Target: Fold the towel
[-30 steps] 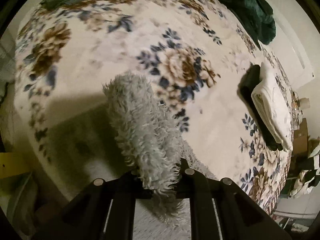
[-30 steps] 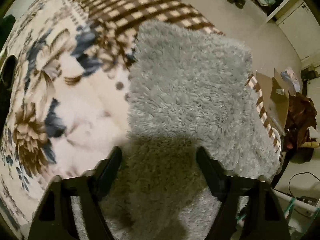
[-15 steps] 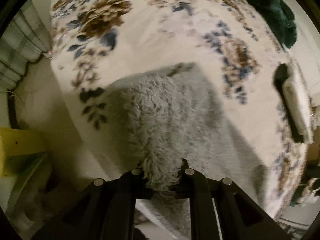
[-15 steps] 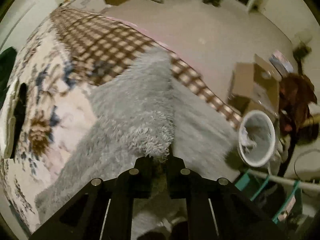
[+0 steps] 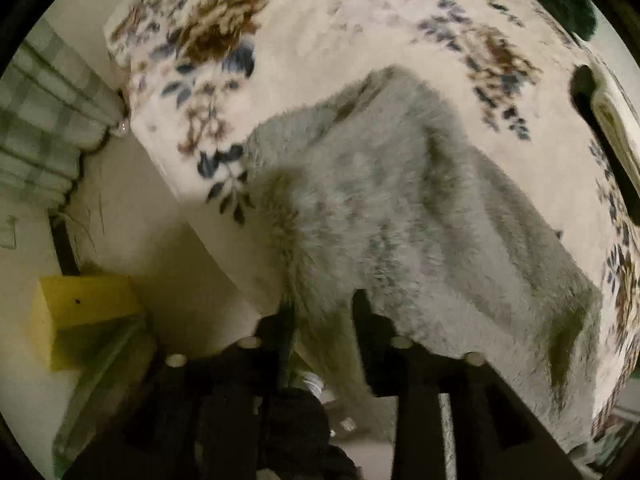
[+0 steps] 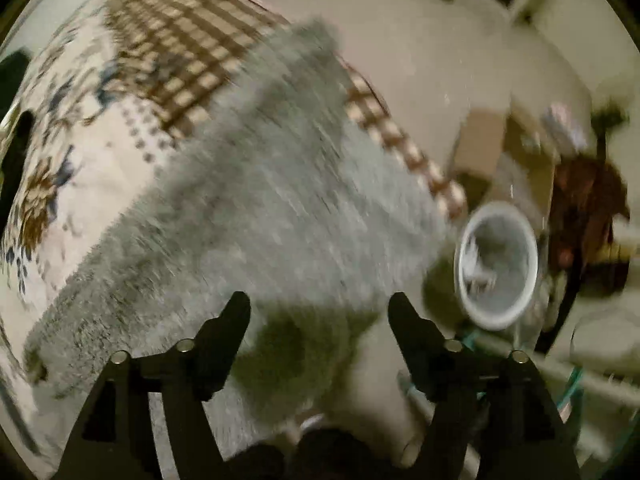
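A shaggy grey towel (image 5: 400, 208) lies spread on the floral blanket (image 5: 320, 40), with its near part hanging over the bed's edge. My left gripper (image 5: 323, 312) is shut on the towel's near edge, and fabric bunches between its fingers. In the right wrist view the same towel (image 6: 280, 200) is blurred and drapes over the bed corner. My right gripper (image 6: 318, 304) hovers just above it, open wide, with nothing between its fingers.
A folded white towel (image 5: 616, 120) sits on a dark item at the blanket's right edge. A yellow box (image 5: 80, 312) and a plaid curtain (image 5: 40, 120) are on the left. A white bin (image 6: 496, 268) and a cardboard box (image 6: 480, 144) stand on the floor by the brown checked sheet (image 6: 180, 48).
My right gripper, shut on the towel half a second ago, has opened and let it go. My left gripper has drawn back over the bed's edge, still holding the towel.
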